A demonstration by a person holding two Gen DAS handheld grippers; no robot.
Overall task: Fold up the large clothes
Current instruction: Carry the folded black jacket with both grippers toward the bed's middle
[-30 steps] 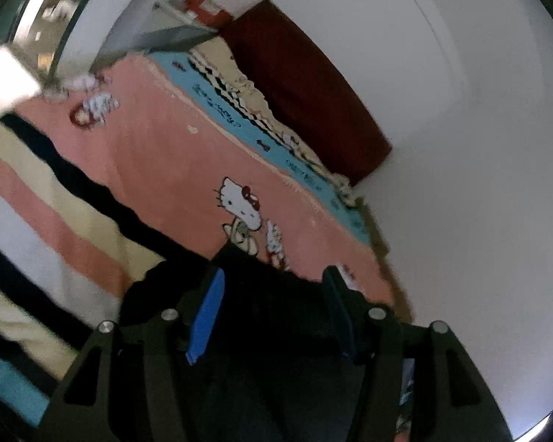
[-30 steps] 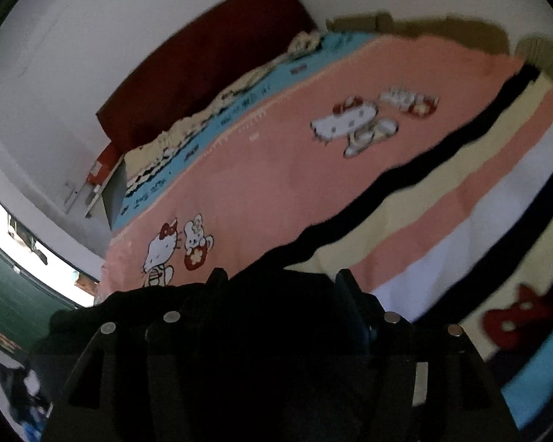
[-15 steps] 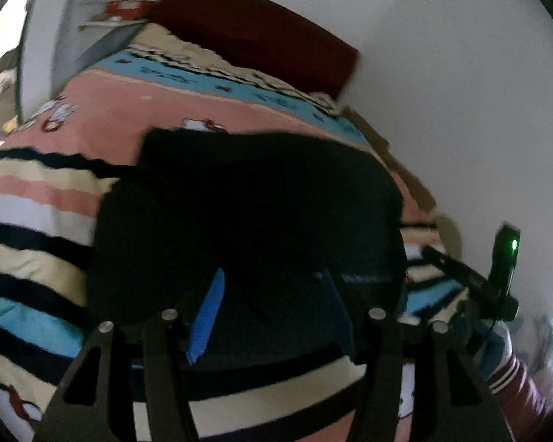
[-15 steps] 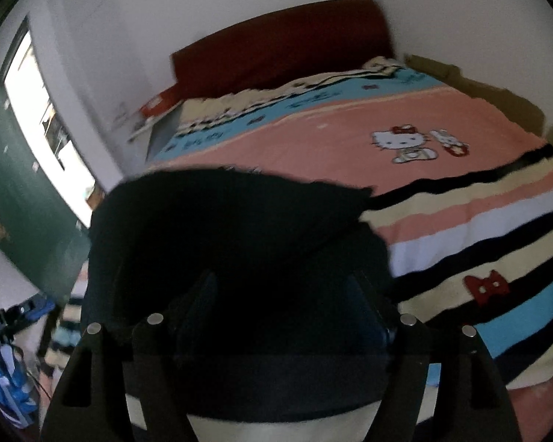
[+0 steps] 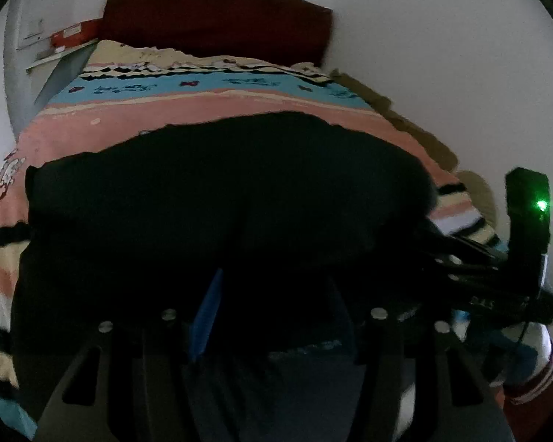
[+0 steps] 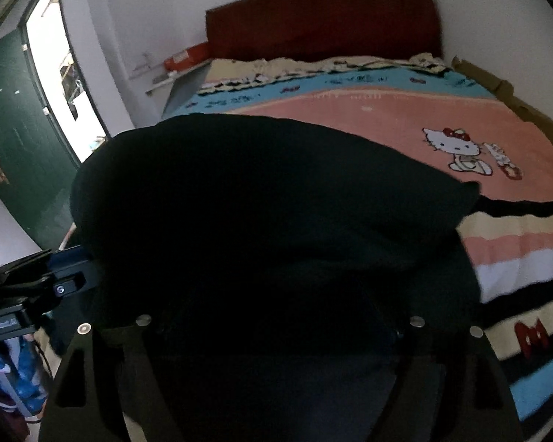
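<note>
A large black garment (image 5: 221, 199) hangs spread in front of both cameras, over the bed; it also fills the right wrist view (image 6: 269, 213). My left gripper (image 5: 272, 294) is shut on its near edge; a blue pad (image 5: 206, 313) shows on the left finger. My right gripper (image 6: 276, 316) is shut on the same garment, its fingertips hidden in the dark cloth. The right gripper's body with a green light (image 5: 527, 221) shows at the right of the left wrist view. The left gripper's body (image 6: 37, 276) shows at the left of the right wrist view.
The bed has a pink, blue and striped cartoon-cat blanket (image 6: 405, 118) and a dark red headboard (image 5: 217, 18) against a white wall. A shelf with a red box (image 6: 184, 59) stands beside the bed. A green door (image 6: 22, 147) is at the left.
Both grippers have swung round and lifted the black garment. It went from a small bunch at the fingers to a wide sheet that covers much of the bed in both views.
</note>
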